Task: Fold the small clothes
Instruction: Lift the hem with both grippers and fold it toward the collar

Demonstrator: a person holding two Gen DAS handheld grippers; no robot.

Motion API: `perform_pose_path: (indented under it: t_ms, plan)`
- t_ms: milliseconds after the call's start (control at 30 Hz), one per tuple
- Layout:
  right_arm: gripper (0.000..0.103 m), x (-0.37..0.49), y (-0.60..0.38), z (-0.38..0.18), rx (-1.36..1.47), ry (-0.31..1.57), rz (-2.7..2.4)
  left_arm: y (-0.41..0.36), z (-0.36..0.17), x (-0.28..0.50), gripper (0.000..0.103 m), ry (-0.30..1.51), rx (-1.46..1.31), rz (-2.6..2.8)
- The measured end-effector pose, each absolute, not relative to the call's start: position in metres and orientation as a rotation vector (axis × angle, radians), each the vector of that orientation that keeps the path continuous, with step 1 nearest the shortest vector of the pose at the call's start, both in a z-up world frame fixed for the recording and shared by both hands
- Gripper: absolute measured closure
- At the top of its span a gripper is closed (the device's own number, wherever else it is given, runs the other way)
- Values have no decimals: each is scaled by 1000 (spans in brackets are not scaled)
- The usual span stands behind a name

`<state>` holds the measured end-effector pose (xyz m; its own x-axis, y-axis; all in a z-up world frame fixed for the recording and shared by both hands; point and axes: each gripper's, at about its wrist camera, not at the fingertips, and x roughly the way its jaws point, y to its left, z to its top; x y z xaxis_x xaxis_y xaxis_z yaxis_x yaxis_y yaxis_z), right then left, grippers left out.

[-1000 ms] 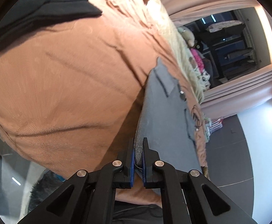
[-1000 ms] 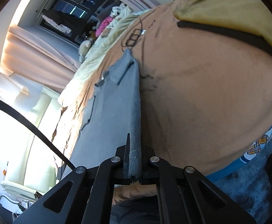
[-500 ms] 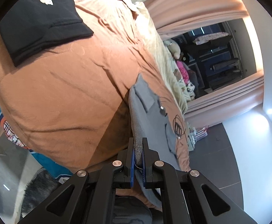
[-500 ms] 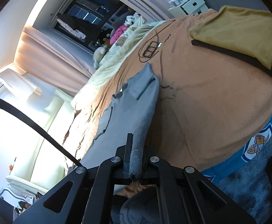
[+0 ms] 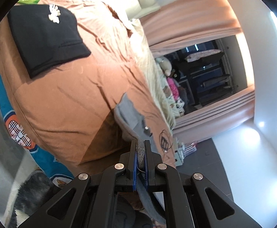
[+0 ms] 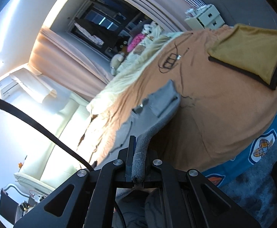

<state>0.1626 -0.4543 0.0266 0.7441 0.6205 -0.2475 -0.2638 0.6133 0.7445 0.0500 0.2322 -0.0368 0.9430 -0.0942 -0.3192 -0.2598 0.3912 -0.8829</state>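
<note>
The left gripper [image 5: 140, 152] is clamping narrowly on the ribbed waistband of a pair of grey shorts [image 5: 132, 117], its blue-lined fingers [image 5: 134, 163] pressing the knit from both sides. The right gripper [image 6: 138, 159] is likewise pinching the same waistband, at another spot, with a rolled grey edge caught between its nearly shut jaws. The grey shorts [image 6: 157, 104] are stretching away from both grippers toward 12 o'clock, the far part lying on the orange bedspread [image 5: 77, 95] with a pocket flap and a small metal snap showing (the near part is lifting off the bed). In the left wrist view a folded black garment [image 5: 45, 38] with a white print is lying at 10 o'clock on the bed. In the right wrist view a folded mustard garment [image 6: 252, 53] with black trim is resting at 2 o'clock, well apart from the shorts. A black cable [image 6: 168, 60] is looping on the bedspread just beyond them.
</note>
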Motion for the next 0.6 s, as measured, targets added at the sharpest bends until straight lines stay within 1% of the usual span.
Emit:
perform_pose_path:
  t_ms: [333, 600]
  plan:
    - [103, 157, -457, 21, 720, 446, 573, 223, -5, 19, 97, 260, -1121, 93]
    - [103, 191, -451, 1, 734, 477, 560, 229, -21, 34, 97, 297, -1137, 120]
